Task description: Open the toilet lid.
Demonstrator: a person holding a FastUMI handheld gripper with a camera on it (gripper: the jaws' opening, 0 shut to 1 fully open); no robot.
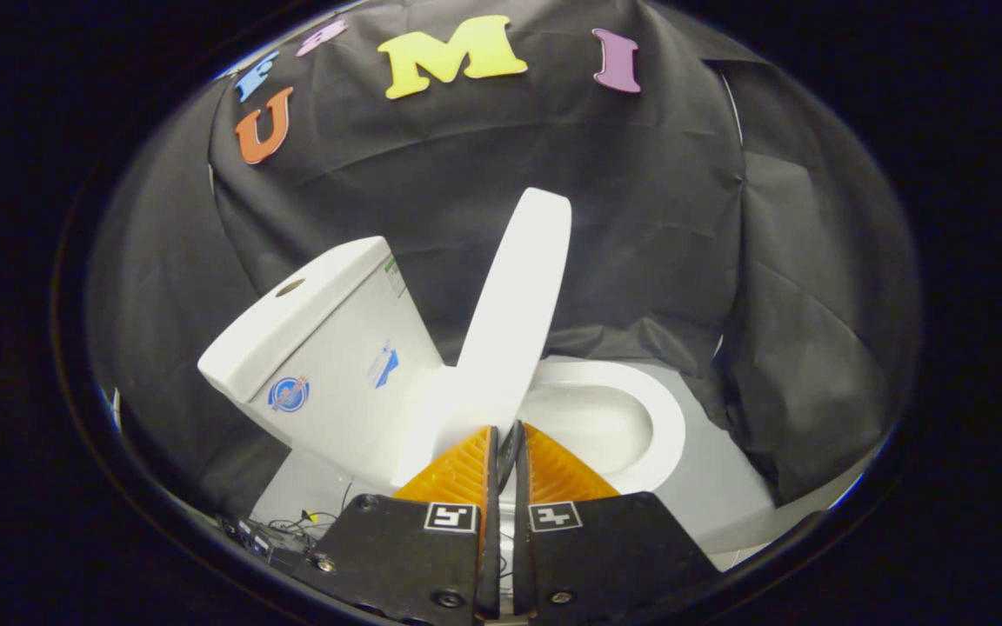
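Toilet lid (514,313) raised, long axis near upright, free end up, tilted slightly away from the tank (318,348). Bowl (631,417) exposed beside it. Gripper (505,435) fingers pressed together, gripping nothing, just short of the lid's base.

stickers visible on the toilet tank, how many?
3 on the tank: round sticker low near its lid end, small sticker mid-side, label at the top edge. Other faces hidden. The tongs are shut, empty, just before the raised toilet lid.
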